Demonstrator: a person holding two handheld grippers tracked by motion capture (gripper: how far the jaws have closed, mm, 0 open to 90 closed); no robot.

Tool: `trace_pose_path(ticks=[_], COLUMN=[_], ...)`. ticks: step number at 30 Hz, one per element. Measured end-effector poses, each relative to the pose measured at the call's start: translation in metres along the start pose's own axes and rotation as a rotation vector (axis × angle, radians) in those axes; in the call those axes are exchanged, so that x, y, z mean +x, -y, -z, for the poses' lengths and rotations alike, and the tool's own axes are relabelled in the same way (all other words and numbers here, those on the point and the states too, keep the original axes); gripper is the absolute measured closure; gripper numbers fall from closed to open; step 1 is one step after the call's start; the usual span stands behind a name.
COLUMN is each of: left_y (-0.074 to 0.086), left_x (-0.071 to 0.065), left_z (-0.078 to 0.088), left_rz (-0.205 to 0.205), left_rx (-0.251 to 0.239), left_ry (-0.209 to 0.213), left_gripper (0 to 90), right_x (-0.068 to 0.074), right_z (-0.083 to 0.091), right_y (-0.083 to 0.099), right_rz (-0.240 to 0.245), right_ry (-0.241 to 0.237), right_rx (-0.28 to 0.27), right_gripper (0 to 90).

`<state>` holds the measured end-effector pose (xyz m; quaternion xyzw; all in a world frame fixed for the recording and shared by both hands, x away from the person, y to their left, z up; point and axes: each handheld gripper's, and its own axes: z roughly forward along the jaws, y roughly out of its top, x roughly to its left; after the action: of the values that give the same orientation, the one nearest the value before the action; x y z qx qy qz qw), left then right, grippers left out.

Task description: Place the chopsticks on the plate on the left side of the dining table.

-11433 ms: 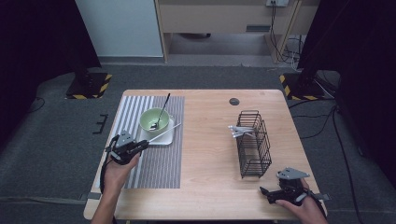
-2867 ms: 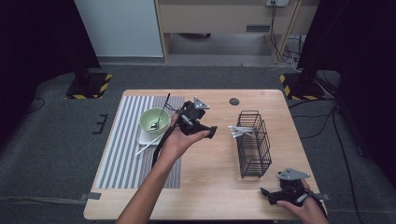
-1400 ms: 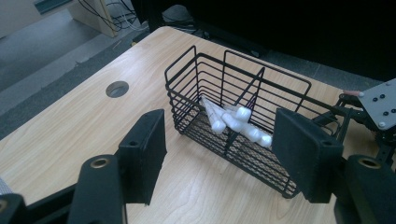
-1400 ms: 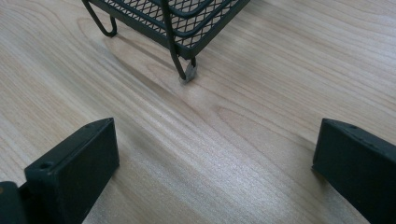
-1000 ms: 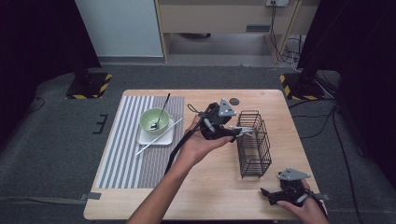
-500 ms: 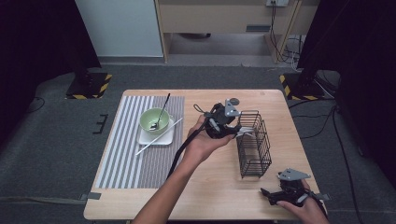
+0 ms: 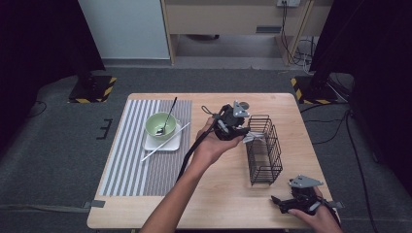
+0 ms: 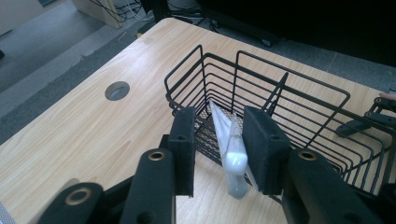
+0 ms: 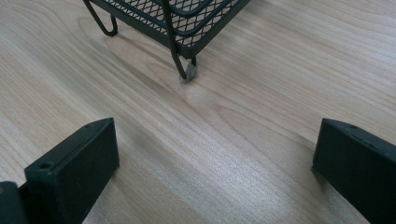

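A black wire basket [image 7: 265, 155] stands on the right half of the wooden table [image 7: 218, 194]. A white plastic utensil [image 7: 252, 137] sticks out of its near end. In the left gripper view this utensil [image 8: 232, 158] lies between the pads of my left gripper [image 8: 219, 135], close against the right pad, with a gap to the left pad. The jaws have just been closing around it. From above, the left gripper [image 7: 245, 132] is at the basket's left end. My right gripper [image 7: 277, 200] rests open near the front right edge, its jaws wide over bare wood [image 9: 215, 154].
A green bowl [image 7: 161, 125] with a black spoon sits on a white plate [image 7: 163, 144] on the striped mat [image 7: 131, 160] at the left, a white stick leaning across it. A round hole [image 8: 116, 90] is in the tabletop behind the basket [image 8: 299, 100]. The basket's foot [image 9: 189, 70] is ahead of the right gripper.
The left hand has travelled right from the bowl to the basket's end, and its jaws have narrowed around the white utensil. The right gripper has stayed put.
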<state>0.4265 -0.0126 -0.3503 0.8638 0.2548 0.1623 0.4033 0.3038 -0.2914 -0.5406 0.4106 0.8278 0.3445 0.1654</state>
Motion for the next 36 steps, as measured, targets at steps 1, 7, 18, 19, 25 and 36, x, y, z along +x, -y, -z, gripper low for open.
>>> trace_pose_path(ticks=[1,7,18,19,25,36], left_y=[0.0,-0.001,-0.005,-0.005,-0.009,-0.012], left_x=[-0.001,-0.001,0.003,0.005,0.011,0.023], left_z=[0.0,-0.003,0.011,0.013,0.026,0.048], left_rz=[-0.005,-0.003,0.011,0.011,0.018,0.047], left_rx=[0.001,-0.015,-0.087,-0.096,-0.128,-0.217], left_ry=[0.002,0.061,0.115,0.11,0.09,0.061], left_gripper=[69.4,79.2,83.0,83.0,83.1,83.1], right_x=[0.0,0.0,0.0,0.0,0.0,0.0], right_z=[0.0,0.0,0.0,0.0,0.0,0.0], right_y=[0.0,0.0,0.0,0.0,0.0,0.0], right_rz=[0.0,0.0,0.001,0.0,0.0,0.0], right_ry=[0.0,0.0,-0.001,-0.001,-0.001,-0.001], right_rx=[0.0,0.0,0.0,0.001,0.0,0.001], right_gripper=[0.3,0.3,0.3,0.3,0.3,0.3])
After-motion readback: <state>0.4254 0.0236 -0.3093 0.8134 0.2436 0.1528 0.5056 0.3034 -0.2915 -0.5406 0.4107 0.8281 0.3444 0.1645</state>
